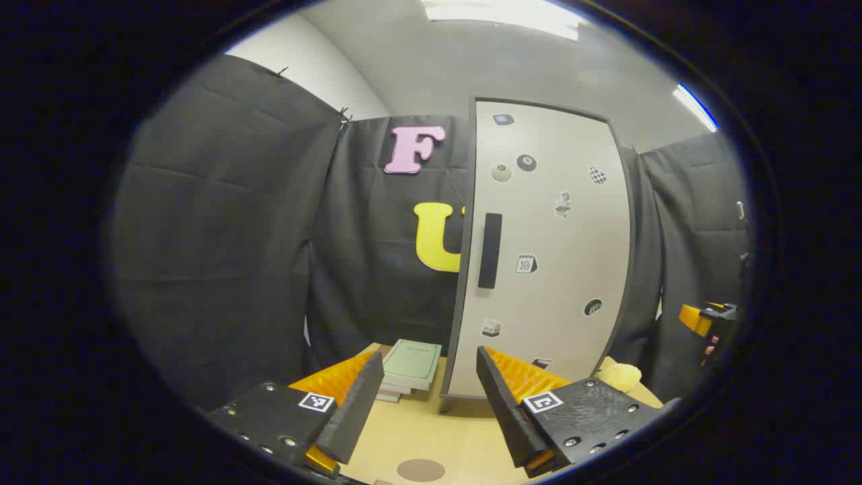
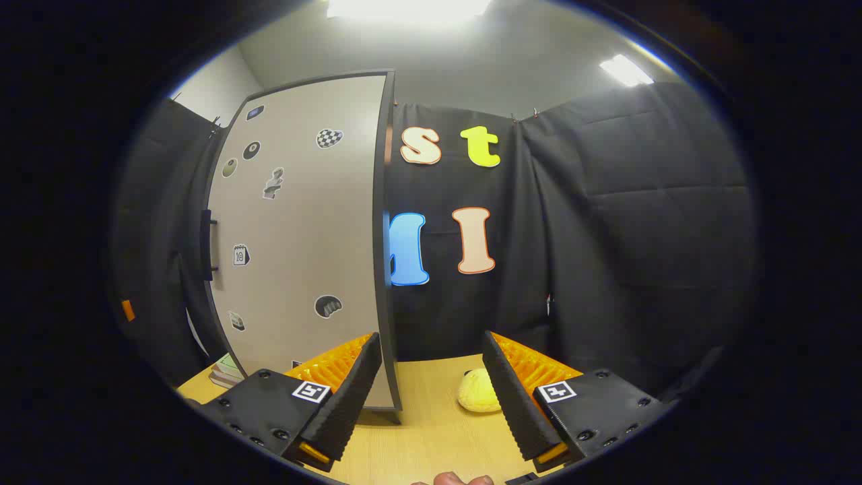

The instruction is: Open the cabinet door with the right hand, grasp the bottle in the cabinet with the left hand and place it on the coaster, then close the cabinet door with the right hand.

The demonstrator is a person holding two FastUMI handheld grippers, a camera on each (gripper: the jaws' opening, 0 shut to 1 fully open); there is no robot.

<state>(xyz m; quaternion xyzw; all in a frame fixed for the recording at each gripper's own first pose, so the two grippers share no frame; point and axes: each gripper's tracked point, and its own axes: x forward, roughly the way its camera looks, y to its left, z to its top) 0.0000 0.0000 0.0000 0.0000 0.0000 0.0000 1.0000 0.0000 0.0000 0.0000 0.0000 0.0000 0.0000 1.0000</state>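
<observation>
the cabinet door [image 1: 545, 249] is standing closed, hiding the bottle; both the left gripper [image 1: 424, 397] and right gripper [image 2: 431, 391] are hanging spread, empty; the coaster [image 1: 420, 469] is sitting partly cut off.

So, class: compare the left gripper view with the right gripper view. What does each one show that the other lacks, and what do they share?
Left gripper view alone: the round brown coaster on the table near the open left gripper, and the other gripper far right.

Right gripper view alone: a fingertip at the bottom edge, below the open right gripper.

Shared: the closed cabinet door with its dark handle and stickers, the stacked books, the yellow soft toy, and the wooden table.
</observation>
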